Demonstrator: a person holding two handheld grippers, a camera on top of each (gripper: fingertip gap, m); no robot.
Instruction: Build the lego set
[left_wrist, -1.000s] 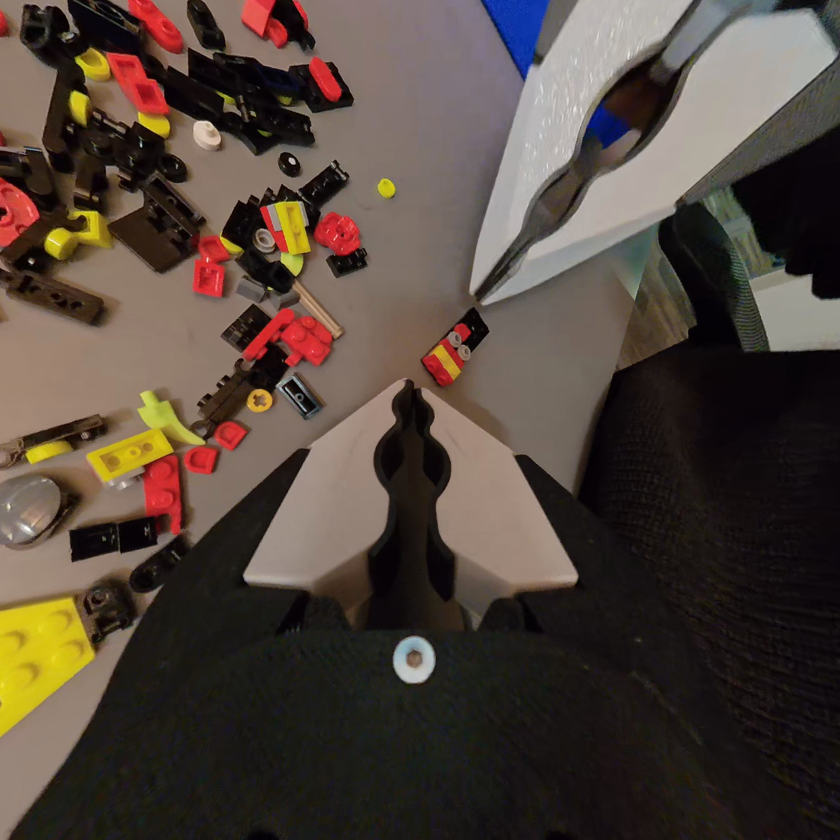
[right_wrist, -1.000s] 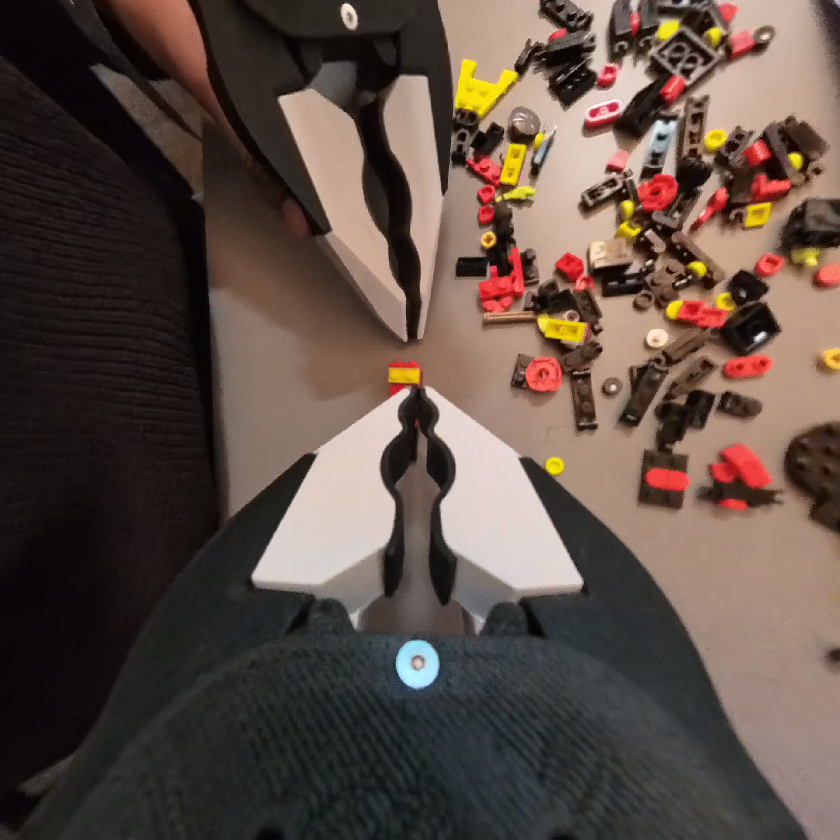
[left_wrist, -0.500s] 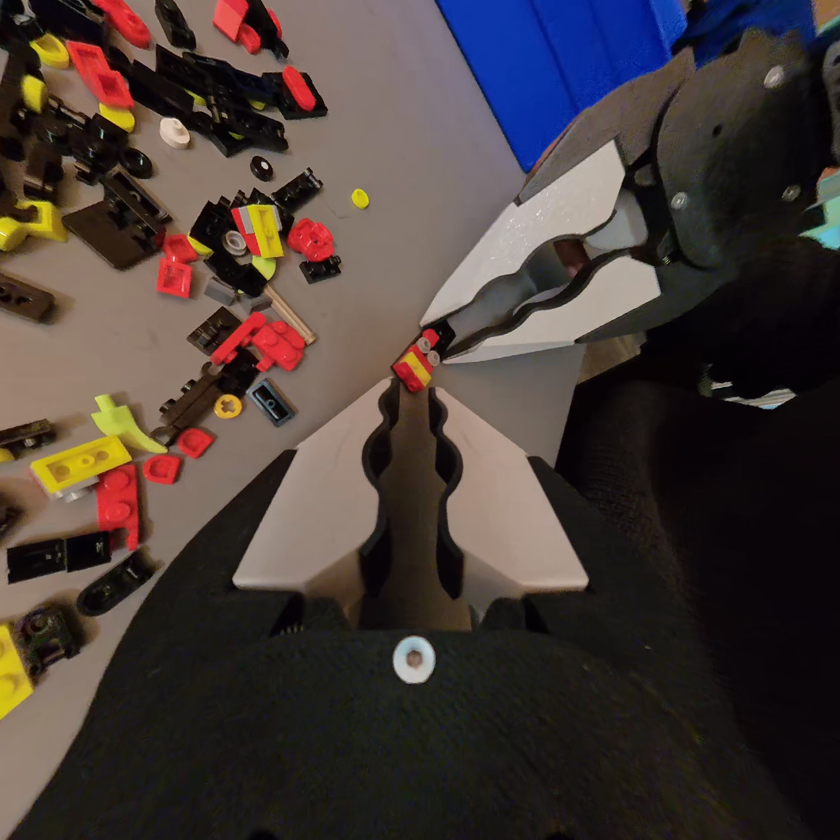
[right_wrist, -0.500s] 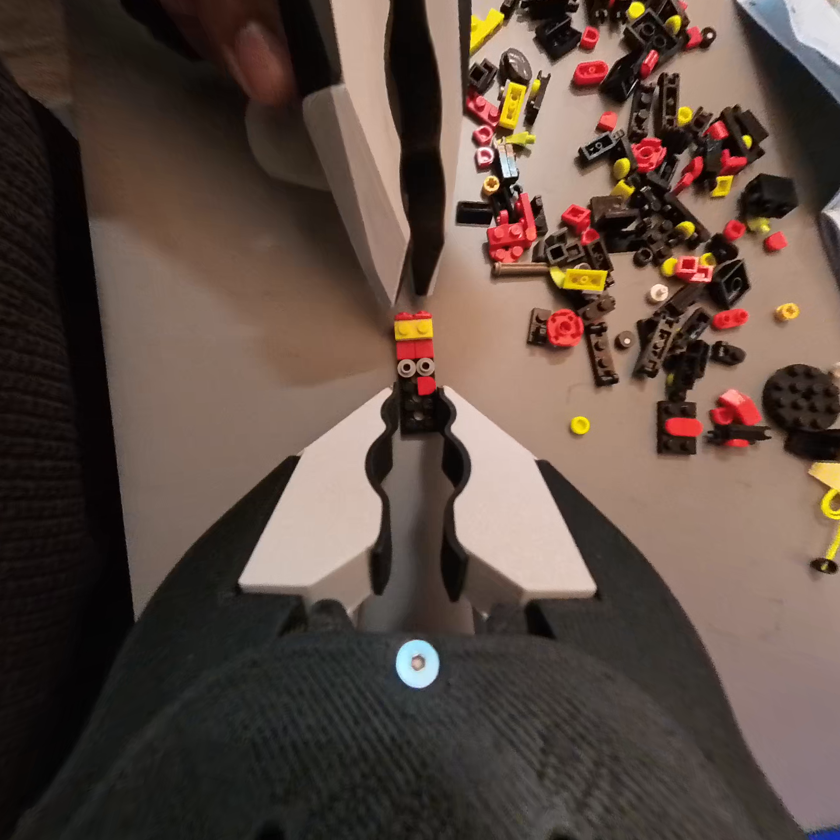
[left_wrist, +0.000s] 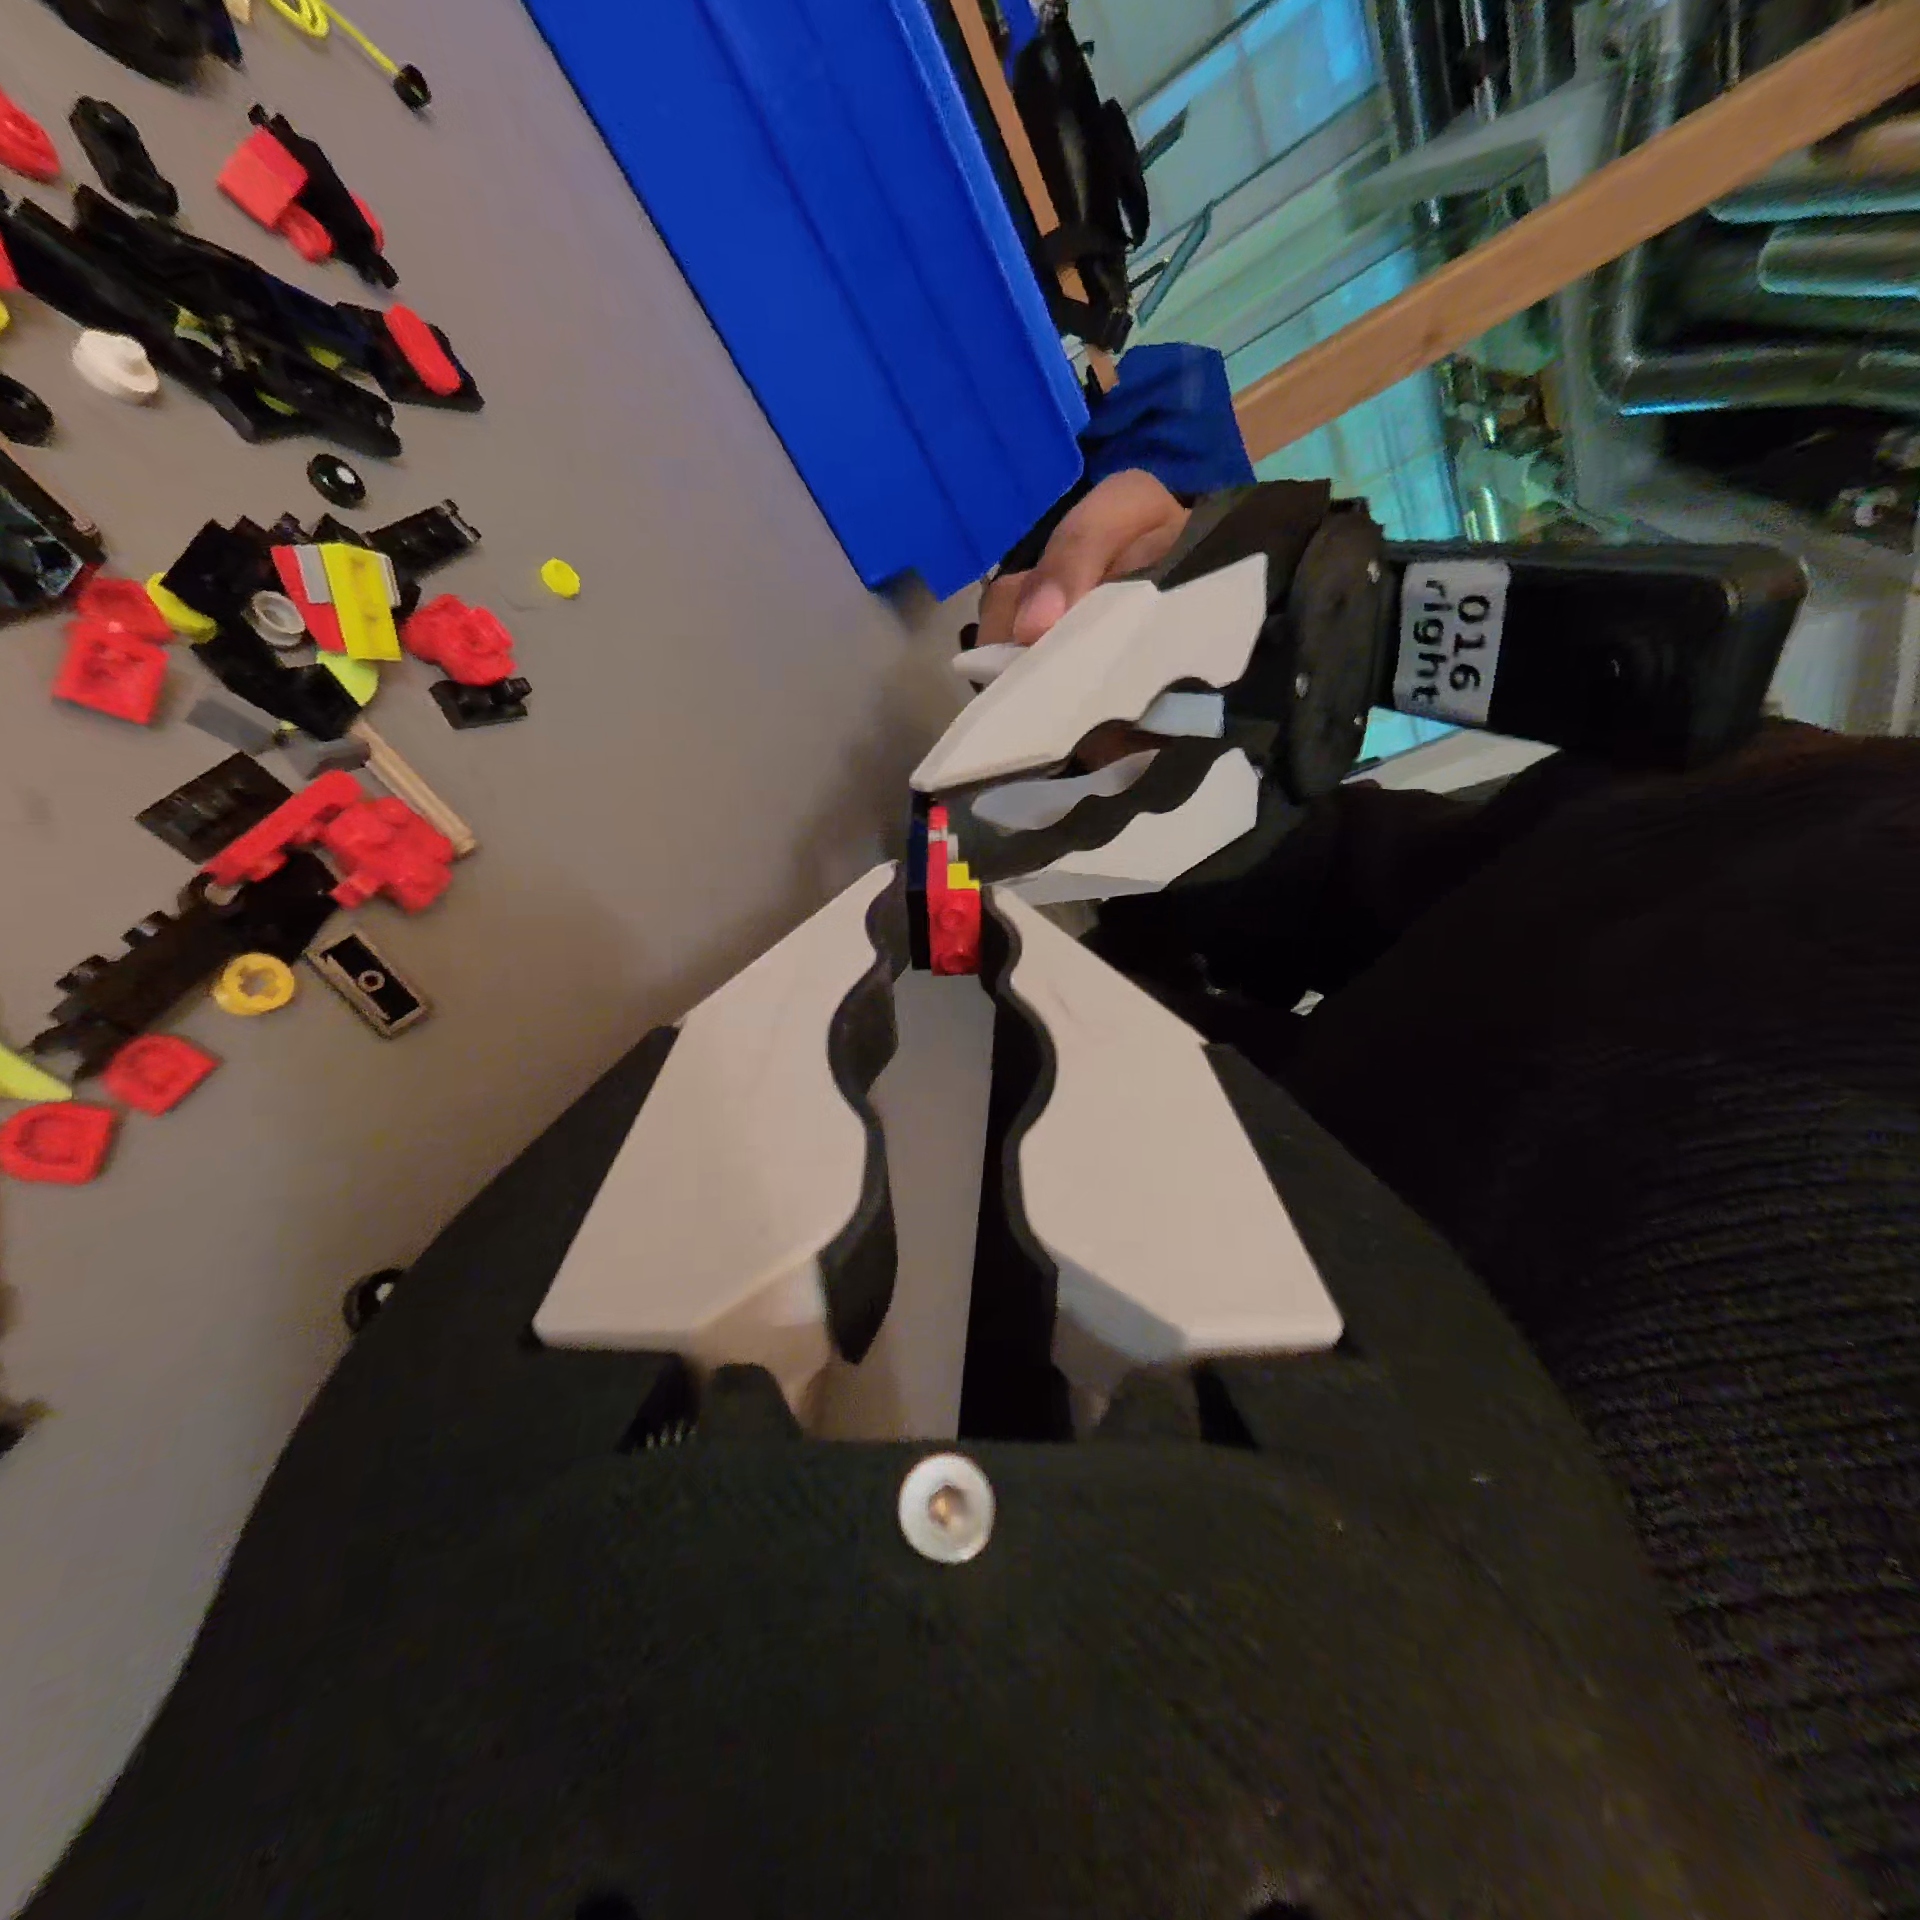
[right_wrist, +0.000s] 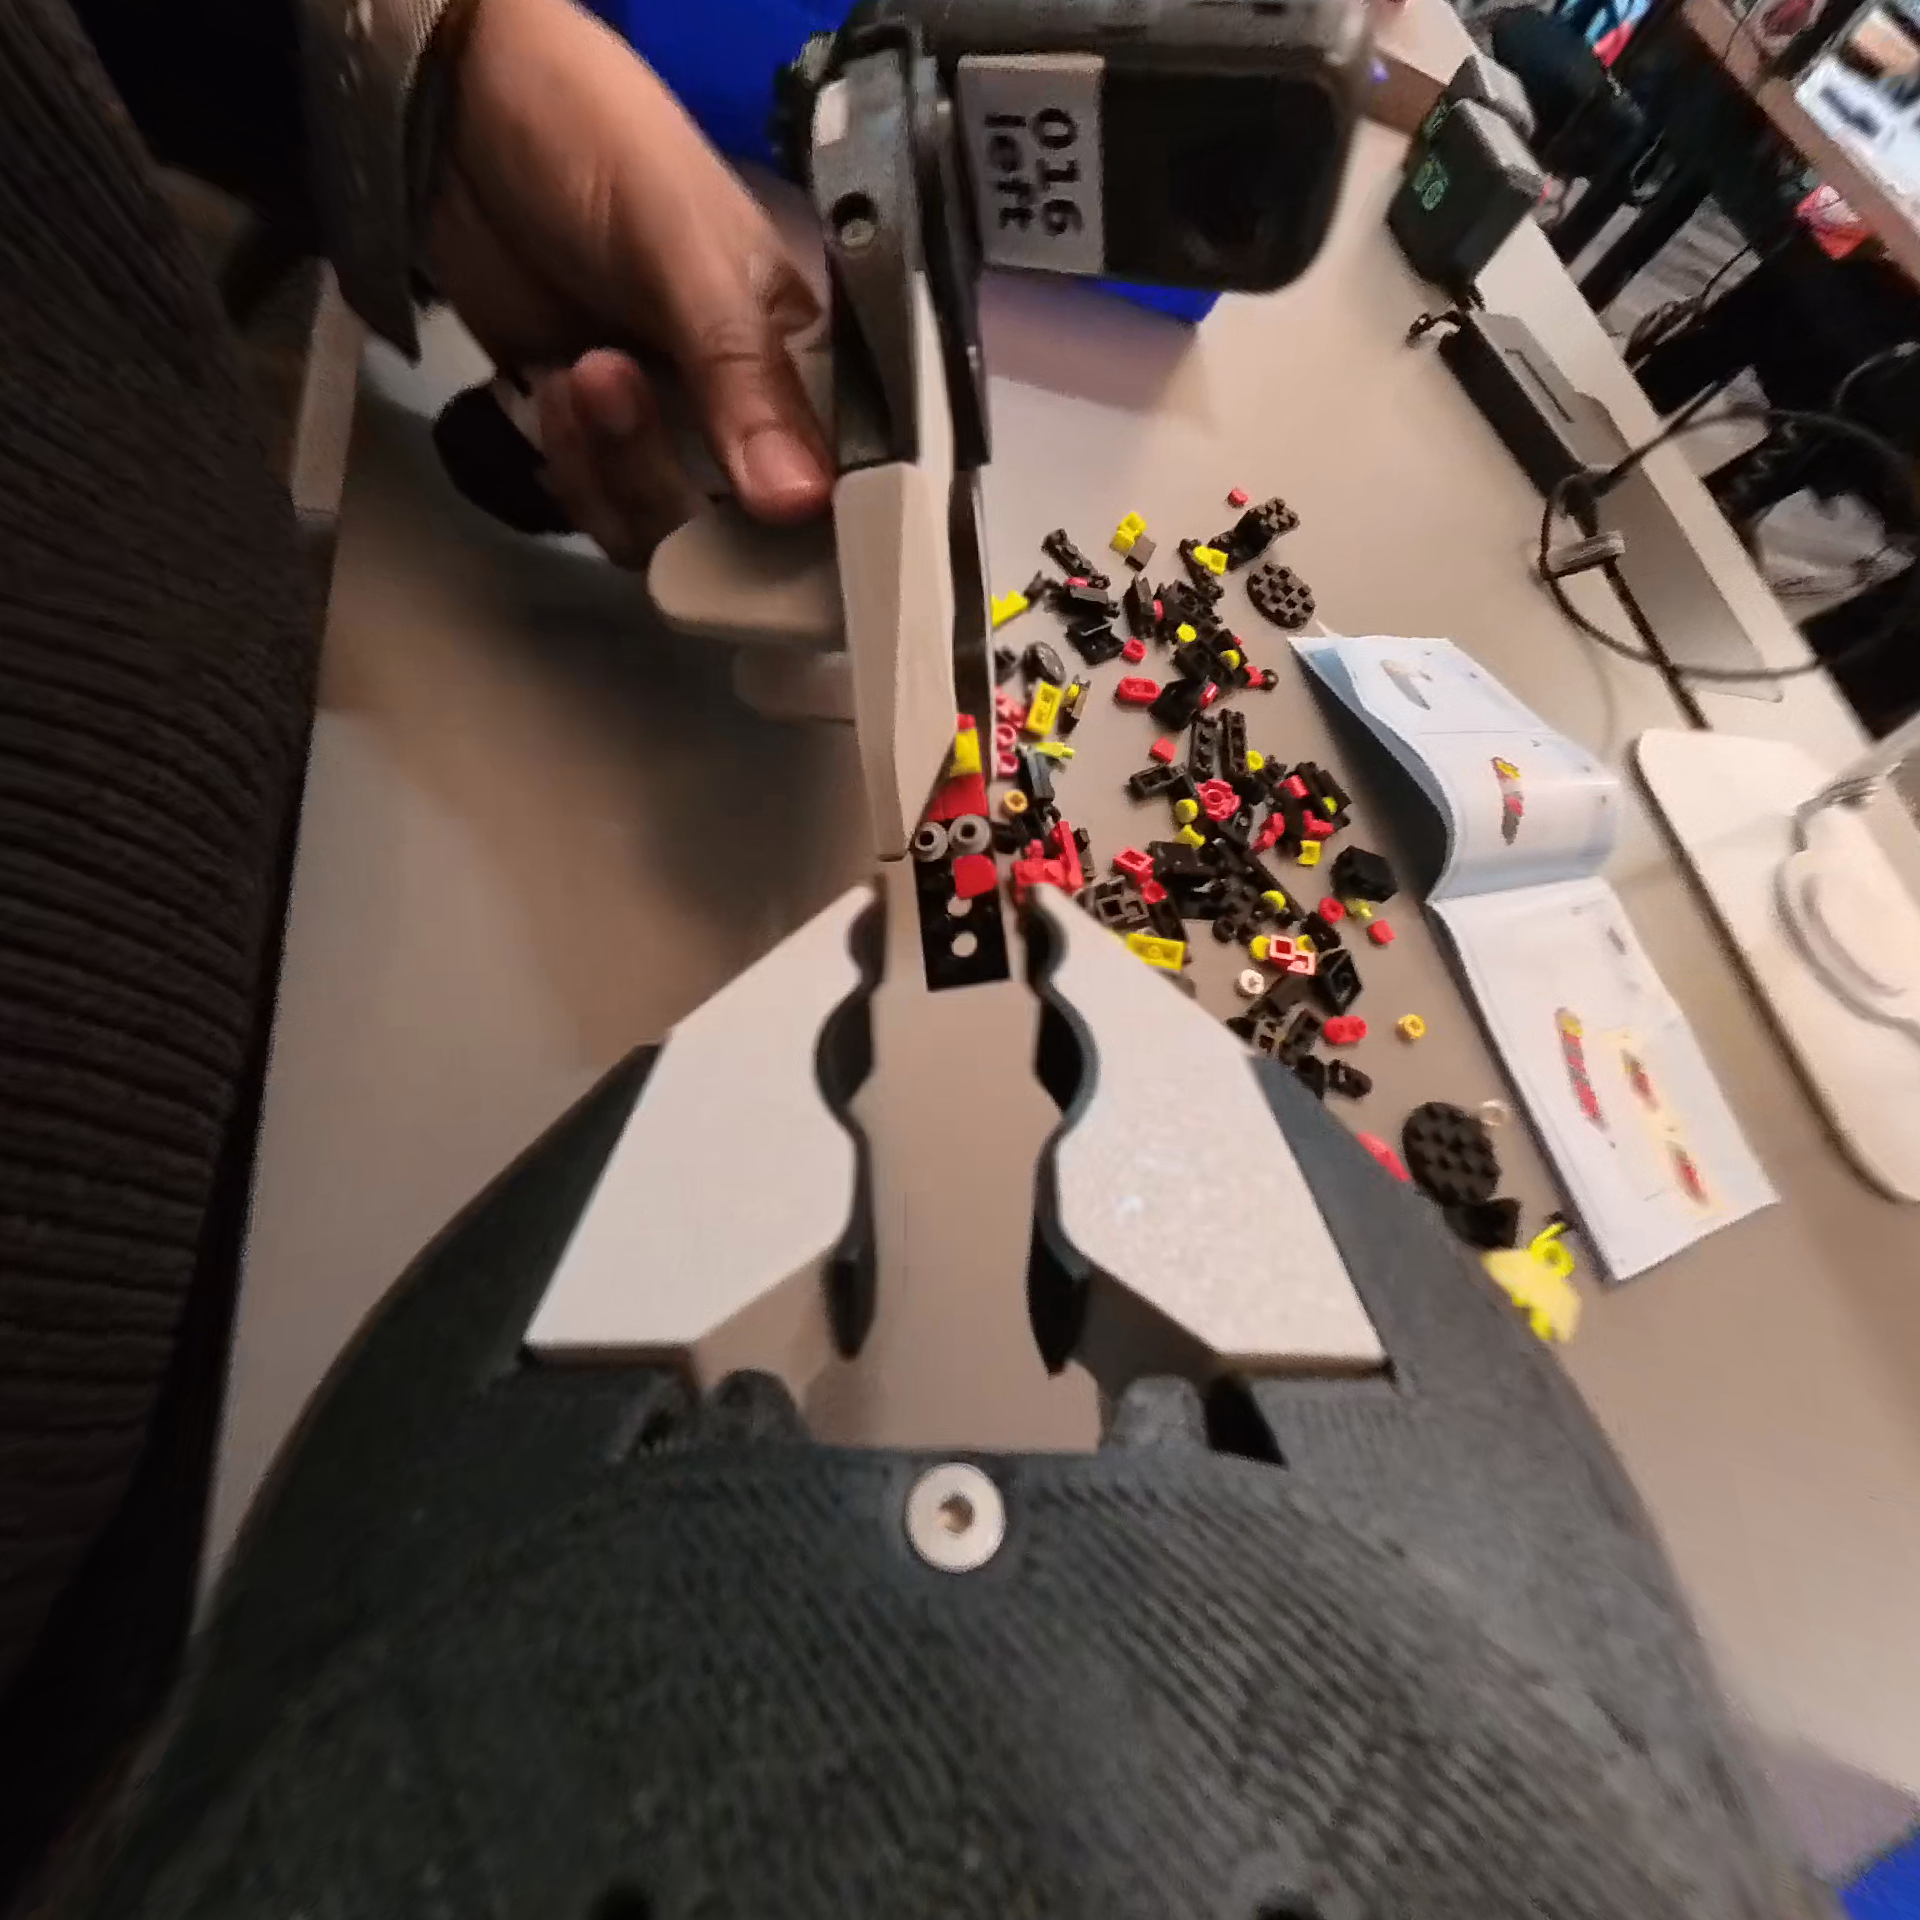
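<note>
A small lego assembly (left_wrist: 954, 920), a black plate carrying red, yellow and grey pieces, is held in the air between both grippers. My left gripper (left_wrist: 940, 914) is shut on its red and yellow end. My right gripper (right_wrist: 956, 920) is shut on the black plate end of the assembly (right_wrist: 961, 940). In the left wrist view the right gripper (left_wrist: 940, 805) comes in from the right. In the right wrist view the left gripper (right_wrist: 940, 821) comes down from above. The two sets of tips nearly touch.
Many loose black, red and yellow pieces (right_wrist: 1195, 831) lie spread on the grey table (left_wrist: 644, 623). An open instruction booklet (right_wrist: 1538, 883) lies right of them, with a white object (right_wrist: 1766, 935) beyond. A blue bin (left_wrist: 831, 260) stands at the table's far side. A hand (right_wrist: 644, 312) holds the left gripper. My left and right fingertips are right by each other. The white object (right_wrist: 1766, 935) is about 40 centimetres from both grippers' fingertips.
The right gripper took the assembly off the table and lifted it. The left gripper opened, moved in and closed on its red and yellow end. Both grippers are now higher and tilted.
</note>
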